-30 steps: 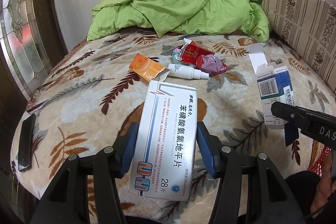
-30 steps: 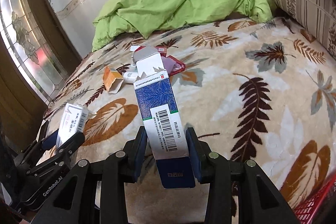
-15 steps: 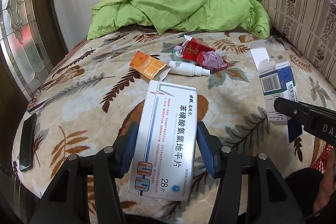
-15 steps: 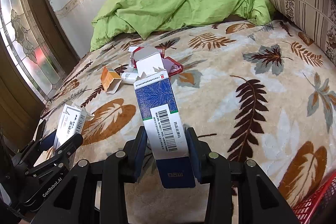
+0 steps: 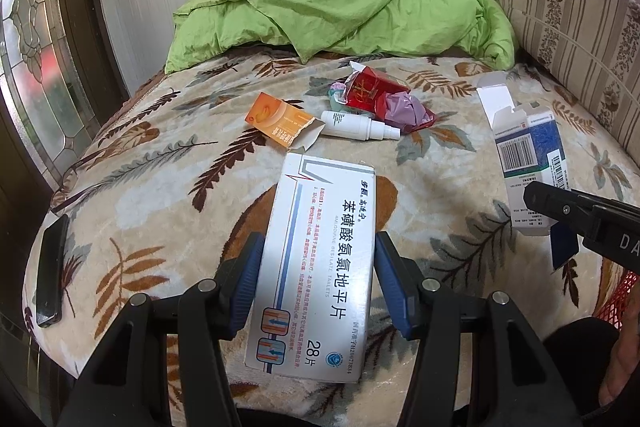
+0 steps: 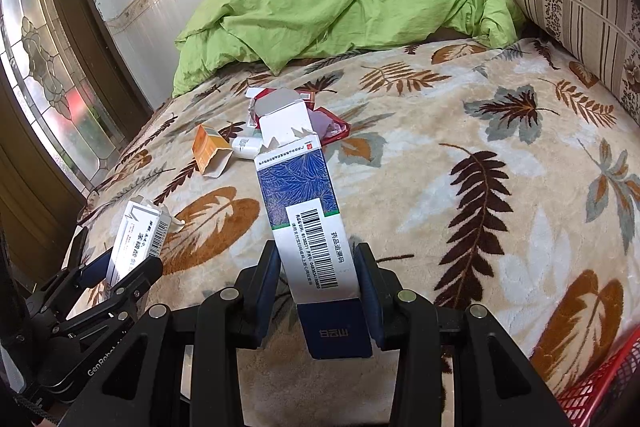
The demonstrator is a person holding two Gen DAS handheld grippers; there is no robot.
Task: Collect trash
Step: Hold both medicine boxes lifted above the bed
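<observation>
Claws are both clenched on cartons above the bed [image 5: 132,187]. The left claw [image 5: 318,281] grasps a white medicine box [image 5: 316,263] by its two long sides, near edge of the bed below it. The right claw [image 6: 316,287] grasps a blue and white box [image 6: 310,227] with its top flaps open. Farther on the blanket lie an orange box [image 5: 280,125], a white spray bottle [image 5: 356,126] and red wrappers [image 5: 380,95], close together. A red basket [image 6: 600,387] shows at the near right.

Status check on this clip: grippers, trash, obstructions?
Left gripper shut on white pill box. Right gripper shut on blue carton. Orange box, spray bottle, red wrappers remain. Nothing blocking.
</observation>
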